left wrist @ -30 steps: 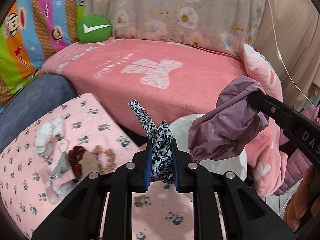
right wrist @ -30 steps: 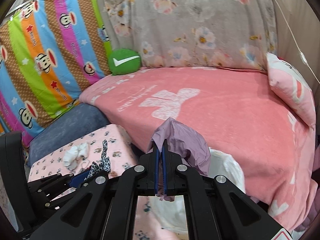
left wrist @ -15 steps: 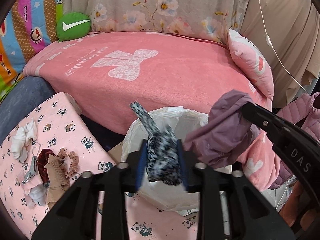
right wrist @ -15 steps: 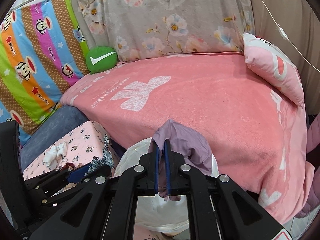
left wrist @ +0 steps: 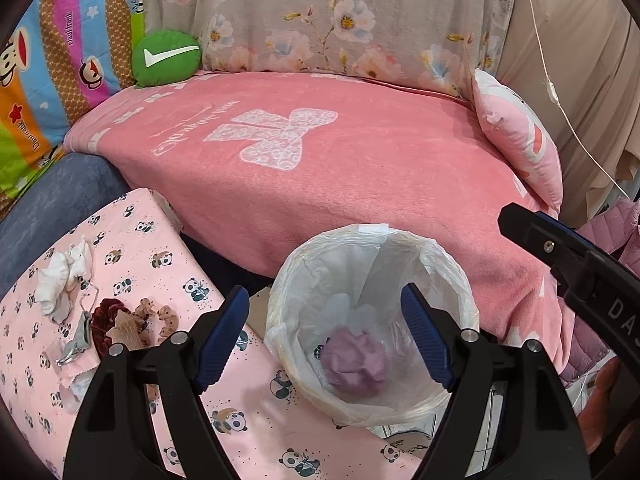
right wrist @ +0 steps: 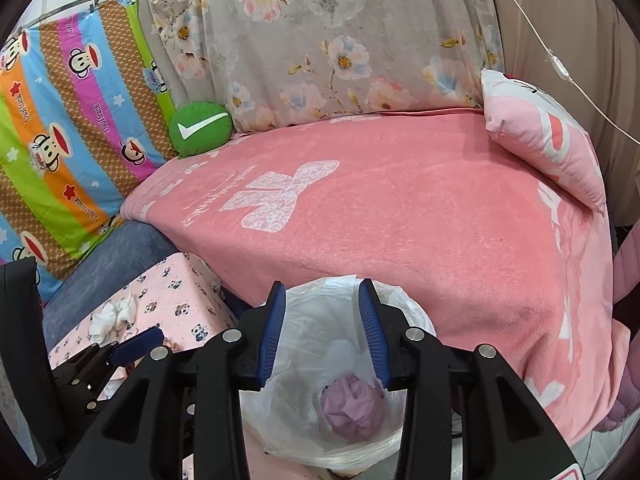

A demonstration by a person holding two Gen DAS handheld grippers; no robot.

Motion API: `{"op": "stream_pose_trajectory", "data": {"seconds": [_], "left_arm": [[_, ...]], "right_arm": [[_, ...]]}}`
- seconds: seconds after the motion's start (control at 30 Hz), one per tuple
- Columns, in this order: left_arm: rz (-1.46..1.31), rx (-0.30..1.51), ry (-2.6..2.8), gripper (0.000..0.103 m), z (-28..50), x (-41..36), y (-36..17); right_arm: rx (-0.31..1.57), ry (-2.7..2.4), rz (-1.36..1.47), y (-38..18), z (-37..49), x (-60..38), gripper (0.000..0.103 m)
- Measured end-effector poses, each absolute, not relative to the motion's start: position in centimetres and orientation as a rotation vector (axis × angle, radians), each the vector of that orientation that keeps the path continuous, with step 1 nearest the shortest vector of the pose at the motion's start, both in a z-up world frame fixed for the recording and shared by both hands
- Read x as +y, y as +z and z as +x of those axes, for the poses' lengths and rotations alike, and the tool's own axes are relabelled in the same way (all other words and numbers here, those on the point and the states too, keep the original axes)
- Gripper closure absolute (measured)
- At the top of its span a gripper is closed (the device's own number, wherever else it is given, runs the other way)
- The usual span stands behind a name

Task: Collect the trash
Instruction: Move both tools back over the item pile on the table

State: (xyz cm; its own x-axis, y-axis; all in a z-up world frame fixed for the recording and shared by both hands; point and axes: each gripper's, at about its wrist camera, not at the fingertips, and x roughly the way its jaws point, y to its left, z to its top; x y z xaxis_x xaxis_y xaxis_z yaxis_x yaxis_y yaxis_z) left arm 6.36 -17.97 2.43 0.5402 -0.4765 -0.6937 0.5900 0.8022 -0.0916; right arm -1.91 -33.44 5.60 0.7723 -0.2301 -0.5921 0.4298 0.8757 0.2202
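Purple wad half-buried in bin liner; left gripper, right gripper opening, empty.

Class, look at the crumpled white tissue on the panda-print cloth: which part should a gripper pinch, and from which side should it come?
Pinch the white tissue across its raised, bunched middle, coming from above. It is a soft crumpled heap lying loose on the panda-print cloth, so the ridges probably give the fingers something to close on.

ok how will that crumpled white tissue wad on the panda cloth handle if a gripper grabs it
The crumpled white tissue wad looks soft and loosely bunched, so it would probably squash between the pads and weigh next to nothing. Its loose folds may trail or tear rather than lift as one piece.
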Motion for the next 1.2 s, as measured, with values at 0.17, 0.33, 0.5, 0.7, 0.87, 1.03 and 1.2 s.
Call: {"op": "stream_pose_trajectory", "data": {"seconds": [0.17, 0.33, 0.5, 0.7, 0.87, 1.03, 1.2], "left_arm": [[0.152, 0.773, -0.613, 0.028, 6.5, -17.0, 2.4], [0.134, 0.774, -0.584, 0.028, 6.6, -15.5, 2.3], [0.104, 0.780, -0.542, 0.028, 7.0, -13.3, 2.3], [0.071, 0.793, -0.468, 0.025, 7.5, -10.2, 1.9], [0.055, 0.793, -0.392, 0.022, 8.1, -7.0, 1.4], [0.023, 0.806, -0.337, 0.021, 8.6, -3.9, 0.8], [0.000, 0.816, -0.289, 0.021, 8.9, -1.2, 0.2]], "right_arm": [[0.594, -0.359, 0.355, 5.4, -1.8, -32.7, 0.059], [0.611, -0.339, 0.357, 4.9, -1.6, -31.5, 0.059], [0.625, -0.308, 0.345, 4.7, -1.3, -29.6, 0.059], [0.644, -0.263, 0.335, 4.3, -0.5, -27.2, 0.058], [0.663, -0.223, 0.311, 3.9, 0.4, -24.8, 0.058], [0.681, -0.182, 0.287, 3.8, 1.3, -21.8, 0.058], [0.696, -0.147, 0.267, 3.6, 2.0, -19.2, 0.058]]}}
